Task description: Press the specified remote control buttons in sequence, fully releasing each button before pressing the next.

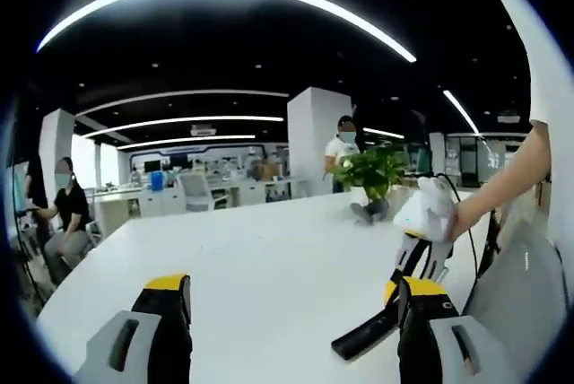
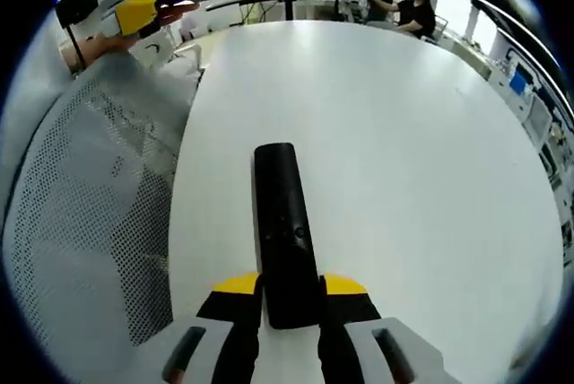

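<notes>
Left gripper view: left gripper (image 1: 291, 312) with jaws wide apart, gripping nothing, over a white table (image 1: 260, 249). Right gripper (image 1: 414, 263), in a hand (image 1: 429, 209), grips the black remote (image 1: 366, 335) at lower right. Potted plant (image 1: 369, 173) at the far edge. Open office behind, ceiling light strips, people seated and standing.

Right gripper view: right gripper (image 2: 291, 299) closed on the remote's (image 2: 284, 222) near end; the remote lies flat on the table (image 2: 404, 133), pointing away. Mesh chair (image 2: 85, 213) at left. Left gripper (image 2: 134, 3) at upper left.

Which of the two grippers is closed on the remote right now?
The right gripper: its yellow-tipped fingers clamp the black remote above the white table. The left gripper hangs open, holding nothing.
</notes>
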{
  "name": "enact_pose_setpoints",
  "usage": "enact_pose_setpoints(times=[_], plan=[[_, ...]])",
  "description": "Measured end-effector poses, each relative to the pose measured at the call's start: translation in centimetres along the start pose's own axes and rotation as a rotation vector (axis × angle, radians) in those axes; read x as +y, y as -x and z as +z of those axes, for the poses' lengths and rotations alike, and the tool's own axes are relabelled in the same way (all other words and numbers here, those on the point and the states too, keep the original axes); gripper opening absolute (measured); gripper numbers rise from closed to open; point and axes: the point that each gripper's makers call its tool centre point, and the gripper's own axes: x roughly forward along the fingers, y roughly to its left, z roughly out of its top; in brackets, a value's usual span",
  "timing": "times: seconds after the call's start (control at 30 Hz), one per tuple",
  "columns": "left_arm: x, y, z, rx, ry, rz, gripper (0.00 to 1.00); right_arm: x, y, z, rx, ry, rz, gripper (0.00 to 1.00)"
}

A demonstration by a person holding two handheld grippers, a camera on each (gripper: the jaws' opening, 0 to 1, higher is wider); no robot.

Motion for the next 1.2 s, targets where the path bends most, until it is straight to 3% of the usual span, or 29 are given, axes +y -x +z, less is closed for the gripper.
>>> enact_pose_setpoints(times=[0.53,0.77,1.2], plan=[[0.6,0.0,-0.5,0.018,0.015,0.022,0.99,-8.5,0.4,-0.1,0.027,-0.039,-0.003,0.21],[0.3,-0.1,-0.7,0.033,0.014,0.010,0.99,-12.2,0.8,-0.5,0.072,-0.020,-0.003,0.22],[0.2,-0.3,-1.3,0.066,0.004,0.006,0.99,-16.9,0.7,-0.6,0.109,-0.012,-0.022,0.21]])
